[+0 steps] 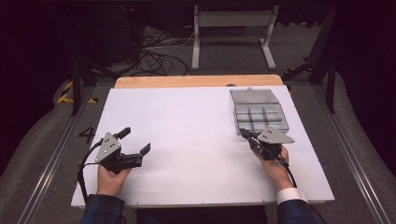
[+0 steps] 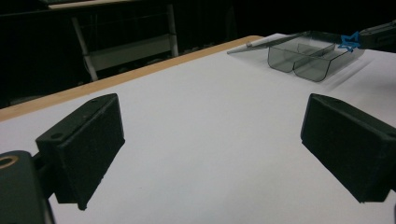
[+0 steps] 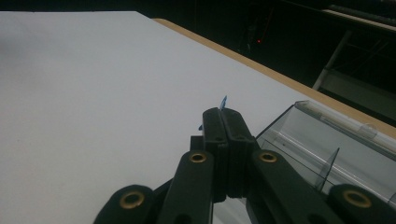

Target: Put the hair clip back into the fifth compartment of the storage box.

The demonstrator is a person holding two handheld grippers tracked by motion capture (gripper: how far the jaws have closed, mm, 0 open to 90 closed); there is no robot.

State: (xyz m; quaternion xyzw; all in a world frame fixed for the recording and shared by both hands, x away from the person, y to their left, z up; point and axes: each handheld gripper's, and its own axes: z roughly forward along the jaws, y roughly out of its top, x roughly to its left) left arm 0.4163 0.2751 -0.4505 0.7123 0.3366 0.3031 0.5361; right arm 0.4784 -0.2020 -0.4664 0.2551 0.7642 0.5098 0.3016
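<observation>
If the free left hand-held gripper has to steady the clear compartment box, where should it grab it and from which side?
Probably the box's near-left corner wall, coming in from the left across the bare white tabletop. The walls stand upright and thin, so open jaws can straddle one. The hinged lid lies open along the far side, and the right hand-held gripper, pinching a small blue star, occupies the near edge.

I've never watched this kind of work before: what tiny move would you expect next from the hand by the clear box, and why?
Probably a short carry forward over the clear compartment box, then opening. The right gripper is shut on a small blue star, right at the near edge of the box, whose lid lies open and whose compartments look empty. The left gripper rests open, far off on the white tabletop.
</observation>
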